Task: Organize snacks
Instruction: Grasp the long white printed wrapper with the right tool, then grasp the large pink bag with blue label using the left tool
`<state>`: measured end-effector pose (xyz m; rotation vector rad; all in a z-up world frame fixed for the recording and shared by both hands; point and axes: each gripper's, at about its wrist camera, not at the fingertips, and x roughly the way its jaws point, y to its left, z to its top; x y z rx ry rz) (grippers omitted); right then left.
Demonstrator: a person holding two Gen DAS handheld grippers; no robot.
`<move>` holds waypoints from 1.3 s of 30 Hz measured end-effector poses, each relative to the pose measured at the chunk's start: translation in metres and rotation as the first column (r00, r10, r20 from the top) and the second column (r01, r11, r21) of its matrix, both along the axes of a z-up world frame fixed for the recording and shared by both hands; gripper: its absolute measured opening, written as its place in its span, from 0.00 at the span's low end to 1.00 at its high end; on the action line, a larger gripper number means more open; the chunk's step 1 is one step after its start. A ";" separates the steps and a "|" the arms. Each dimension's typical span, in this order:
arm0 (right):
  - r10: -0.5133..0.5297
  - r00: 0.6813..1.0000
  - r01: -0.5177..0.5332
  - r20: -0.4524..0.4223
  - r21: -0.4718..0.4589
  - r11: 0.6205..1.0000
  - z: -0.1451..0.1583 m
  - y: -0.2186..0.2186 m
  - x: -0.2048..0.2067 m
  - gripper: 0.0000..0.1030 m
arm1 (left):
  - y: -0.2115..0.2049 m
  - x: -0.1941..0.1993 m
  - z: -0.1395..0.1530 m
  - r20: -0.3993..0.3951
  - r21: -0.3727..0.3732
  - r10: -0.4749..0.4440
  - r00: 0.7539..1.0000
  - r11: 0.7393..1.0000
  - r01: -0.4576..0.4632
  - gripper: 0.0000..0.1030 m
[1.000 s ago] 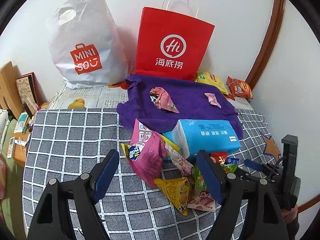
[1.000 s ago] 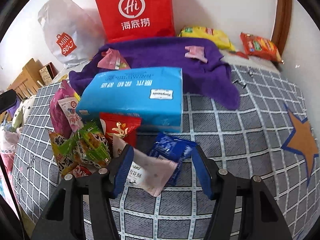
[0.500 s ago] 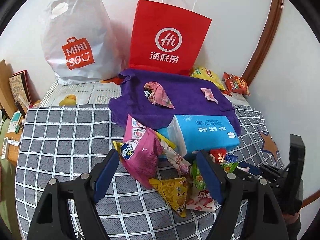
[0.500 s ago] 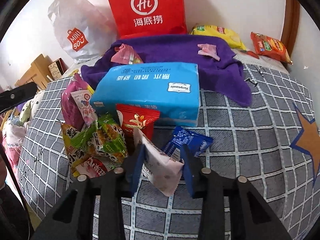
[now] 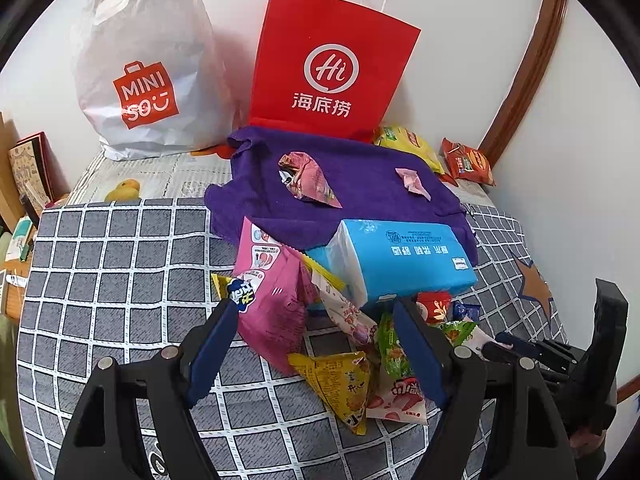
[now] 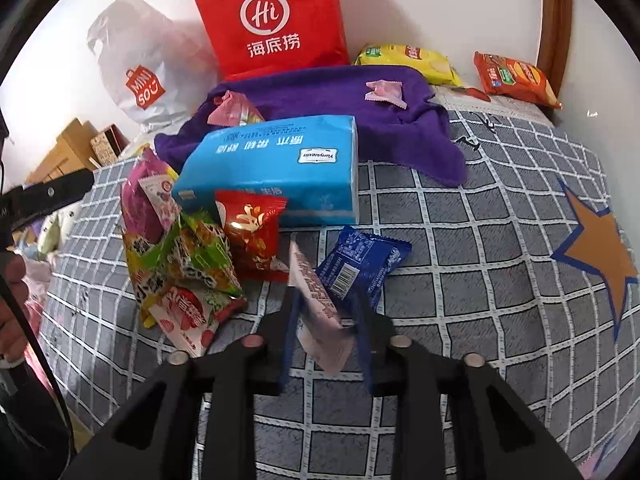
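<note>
Right wrist view first, by size: a grey checked cloth (image 6: 500,240) with an orange star covers the surface. At the back wall stand a white plastic bag (image 6: 136,68) and a red paper bag (image 6: 272,16). In front of them lies a purple towel (image 6: 344,108), carrying two small pink wrappers. A blue tissue pack (image 6: 276,168) rests on the towel's near edge. Yellow and orange chip bags (image 6: 512,76) lie at the back right, beside the towel. Against the tissue pack's near side sits the snack pile (image 6: 188,256): pink, green, red and strawberry-print packets, with a small blue packet (image 6: 360,264) just right of them. The right gripper (image 6: 326,336) is pinching a pale pink snack packet (image 6: 320,316), its pads pressed on both faces, the packet tilted up from the cloth.

Left wrist view: the left gripper (image 5: 316,344) hangs spread wide above the pile, holding nothing, a large pink bag (image 5: 272,300) and a yellow triangular packet (image 5: 340,380) lying between its fingers.
</note>
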<state>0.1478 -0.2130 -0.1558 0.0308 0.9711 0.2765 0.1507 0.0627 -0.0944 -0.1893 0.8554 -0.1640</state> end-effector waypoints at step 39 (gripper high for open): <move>-0.070 0.997 0.067 -0.022 -0.117 0.991 -0.027 -0.005 0.010 0.19 | 0.005 0.008 -0.015 -0.032 0.003 0.008 0.999 1.000 -0.008 0.76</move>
